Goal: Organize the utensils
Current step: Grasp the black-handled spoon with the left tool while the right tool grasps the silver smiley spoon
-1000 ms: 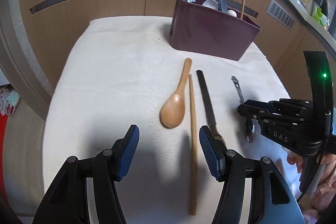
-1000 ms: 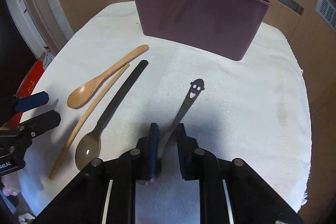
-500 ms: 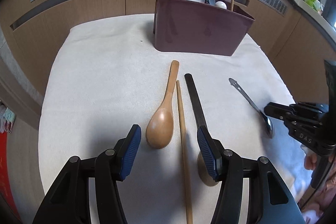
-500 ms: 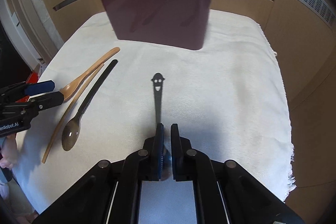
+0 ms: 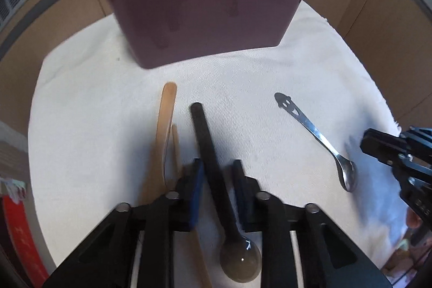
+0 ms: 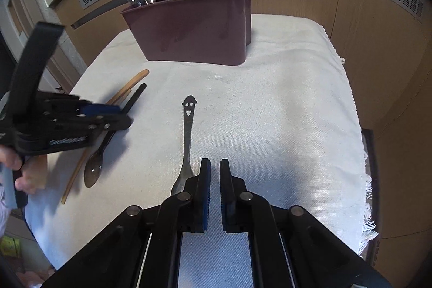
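We see a coarse, matt woven cloth [image 6: 283, 104] in off-white over the desk. On it lie a smooth, satin-finished wooden spoon [image 5: 165, 126], a plain wooden chopstick [image 5: 175, 150], a spoon with a matt black handle and glossy brownish bowl [image 5: 216, 180], and a shiny metal spoon [image 5: 313, 128] with a face cut into its handle. The maroon caddy [image 6: 197, 29] looks like smooth, semi-matt plastic. The fingers [image 6: 205, 180] carry ribbed blue pads on matt black plastic.
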{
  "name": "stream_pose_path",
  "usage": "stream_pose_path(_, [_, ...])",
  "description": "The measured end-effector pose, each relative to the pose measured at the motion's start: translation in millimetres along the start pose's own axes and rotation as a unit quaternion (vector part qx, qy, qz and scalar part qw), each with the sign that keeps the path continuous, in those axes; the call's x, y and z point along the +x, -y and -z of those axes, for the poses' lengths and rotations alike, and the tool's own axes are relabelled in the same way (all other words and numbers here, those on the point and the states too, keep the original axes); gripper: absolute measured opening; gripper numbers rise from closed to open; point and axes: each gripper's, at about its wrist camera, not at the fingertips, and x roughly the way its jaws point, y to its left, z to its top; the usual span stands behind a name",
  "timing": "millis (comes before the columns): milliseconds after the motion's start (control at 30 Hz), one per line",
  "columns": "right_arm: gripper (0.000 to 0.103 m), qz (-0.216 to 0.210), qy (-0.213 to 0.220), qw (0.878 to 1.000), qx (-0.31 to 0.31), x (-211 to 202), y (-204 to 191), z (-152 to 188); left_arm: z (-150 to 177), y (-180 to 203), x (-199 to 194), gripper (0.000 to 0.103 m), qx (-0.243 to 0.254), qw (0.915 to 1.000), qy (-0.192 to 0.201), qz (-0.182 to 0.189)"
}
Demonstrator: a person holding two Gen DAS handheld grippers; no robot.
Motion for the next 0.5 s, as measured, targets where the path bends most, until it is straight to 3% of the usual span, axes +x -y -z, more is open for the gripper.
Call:
stream_pose_path(100, [0.011, -0.012, 0.007, 1.0, -0.016, -3.4, -6.5, -4.2, -2.2, 7.2, 1.8, 0.013, 0.009, 0.9998, 0.011, -0.01])
stream_pose_path(267, [0.017, -0.037, -0.01, 0.999, -0.028, 13.5, -17.4, -17.3, 15.7, 2.4, -24.9, 0.013, -0.029, 0.9972, 0.067, 0.019])
stream_pose_path(500, [0.02, -0.033, -0.054, 0.996, -0.063, 30.8, -28.5, -26.3, 48.4, -24.7, -72.9, 0.013, -0.11, 0.9809, 0.159, 0.019])
